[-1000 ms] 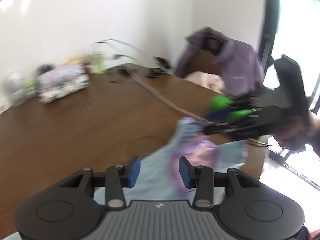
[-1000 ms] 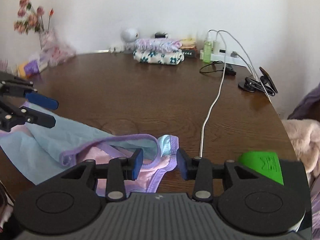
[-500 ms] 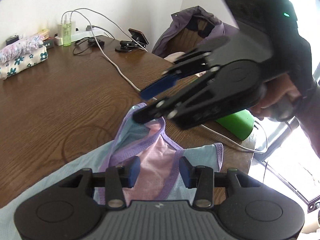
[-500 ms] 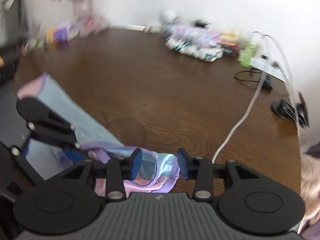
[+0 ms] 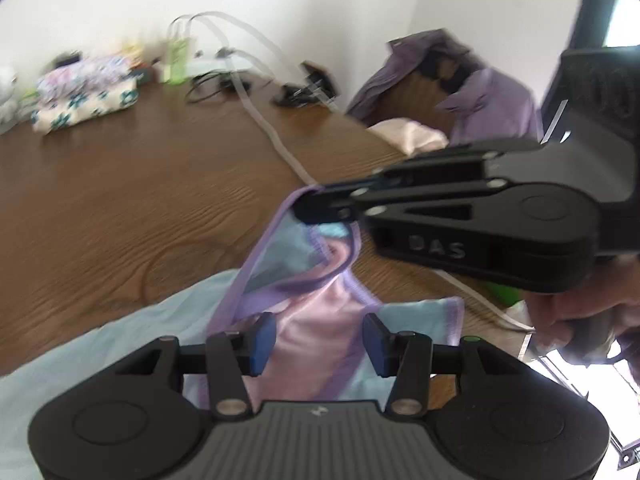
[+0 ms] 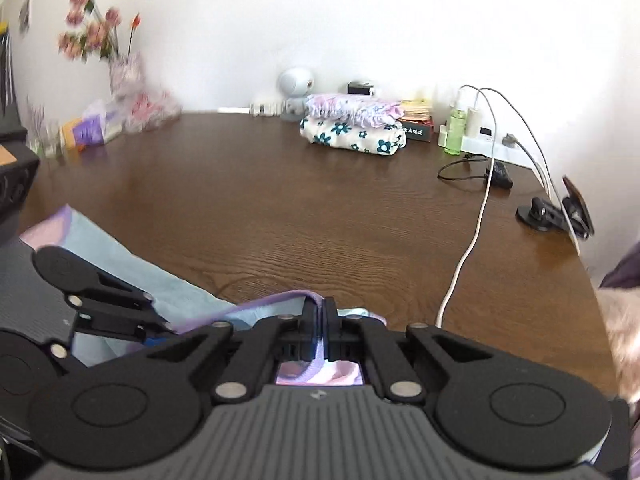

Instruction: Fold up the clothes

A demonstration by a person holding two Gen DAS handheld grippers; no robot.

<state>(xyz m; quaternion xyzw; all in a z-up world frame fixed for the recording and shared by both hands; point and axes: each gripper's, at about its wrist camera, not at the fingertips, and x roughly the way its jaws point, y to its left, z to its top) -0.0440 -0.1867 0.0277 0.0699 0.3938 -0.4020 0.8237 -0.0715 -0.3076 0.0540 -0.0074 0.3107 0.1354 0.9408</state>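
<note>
A light blue and pink garment with purple trim (image 5: 308, 320) lies at the near edge of the brown table (image 5: 120, 208); it also shows in the right wrist view (image 6: 168, 280). My right gripper (image 6: 322, 308) is shut on the purple trimmed edge and lifts it; it also shows in the left wrist view (image 5: 304, 210). My left gripper (image 5: 318, 338) is open, just above the pink part, touching nothing; it also shows in the right wrist view (image 6: 156, 326).
Folded floral clothes (image 6: 354, 128) are stacked at the table's far side. A white cable (image 6: 468, 240) crosses the table from a power strip (image 6: 492, 146). A phone holder (image 6: 556, 210) stands at the right. Flowers (image 6: 100, 44) stand far left. A chair with purple clothing (image 5: 472, 92) stands beyond the table.
My right gripper has shut on the garment's purple trimmed edge and lifted it. My left gripper stays open over the pink part.
</note>
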